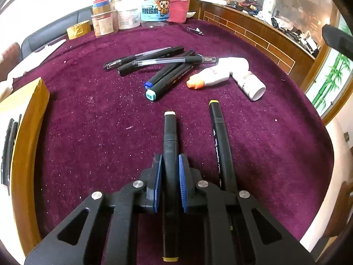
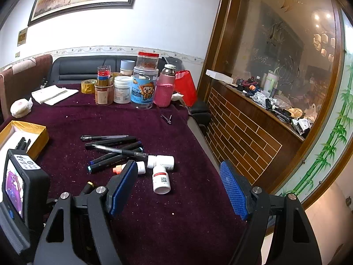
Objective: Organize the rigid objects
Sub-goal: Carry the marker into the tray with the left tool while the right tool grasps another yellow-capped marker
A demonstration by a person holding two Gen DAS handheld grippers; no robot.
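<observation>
Black marker (image 1: 169, 137) clamped mid-barrel by left gripper (image 1: 170, 172); lift level, clearing neighbouring marker (image 1: 220, 145), toward yellow box (image 1: 28, 110). Right gripper (image 2: 181, 187) gapes wide, empty.

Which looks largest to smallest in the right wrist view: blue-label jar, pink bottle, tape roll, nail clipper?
1. Blue-label jar
2. Pink bottle, nearly as large
3. Tape roll
4. Nail clipper
The first three stand at like distance.
</observation>
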